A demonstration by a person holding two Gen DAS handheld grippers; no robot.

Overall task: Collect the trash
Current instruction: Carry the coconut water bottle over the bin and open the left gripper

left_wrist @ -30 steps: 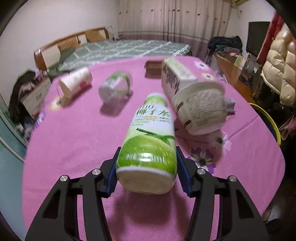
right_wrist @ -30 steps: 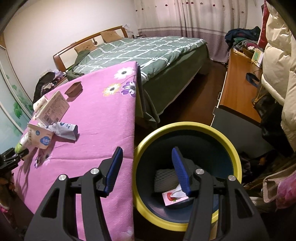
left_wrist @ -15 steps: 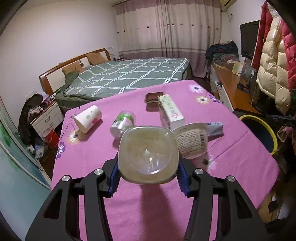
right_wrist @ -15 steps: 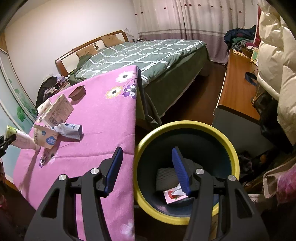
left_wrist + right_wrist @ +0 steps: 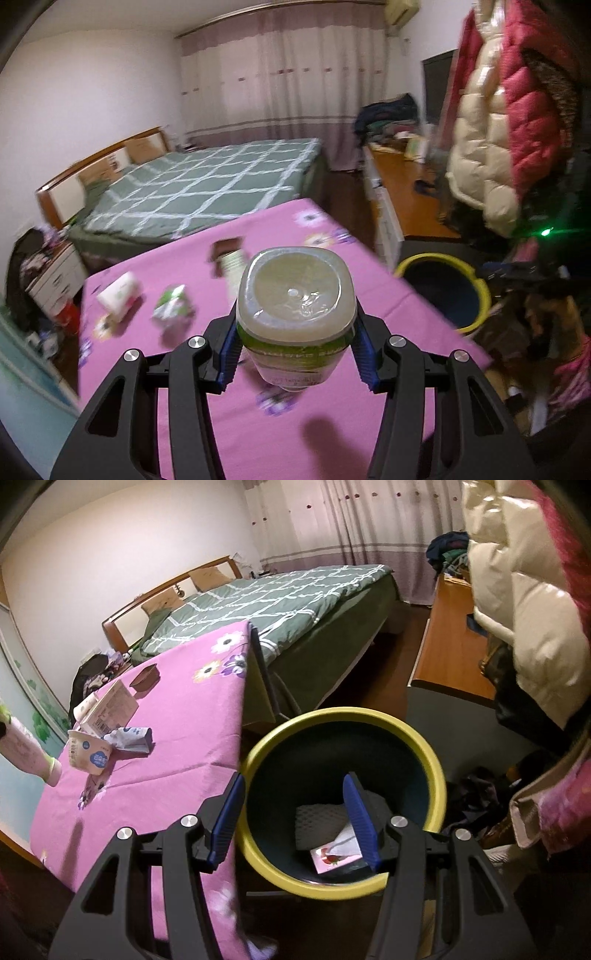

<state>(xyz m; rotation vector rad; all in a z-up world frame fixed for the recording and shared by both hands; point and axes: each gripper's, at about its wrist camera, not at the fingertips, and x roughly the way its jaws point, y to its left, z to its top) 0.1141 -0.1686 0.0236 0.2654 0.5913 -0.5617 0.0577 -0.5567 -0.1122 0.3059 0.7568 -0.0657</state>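
A: Left wrist view — the left gripper [image 5: 295,354] is clamped on the green-labelled plastic drink bottle [image 5: 295,306], base toward the camera, long axis pointing away.

B: And the yellow-rimmed dark bin [image 5: 443,291]?

A: Off to its right, beyond the pink table's edge — the right gripper [image 5: 291,819] hangs over it with its jaws parted and nothing between them.

Bedroom under dim indoor light. Plain pale walls [image 5: 92,92]; long pinkish pleated curtains [image 5: 295,74] across the far side. Wooden-headboard bed with green white-checked quilt [image 5: 207,184] in the middle. Dark brown wooden floor [image 5: 402,653] beside it. Low orange-brown wooden cabinet [image 5: 450,635] along the right; cream and red puffy jackets [image 5: 491,122] hanging above.
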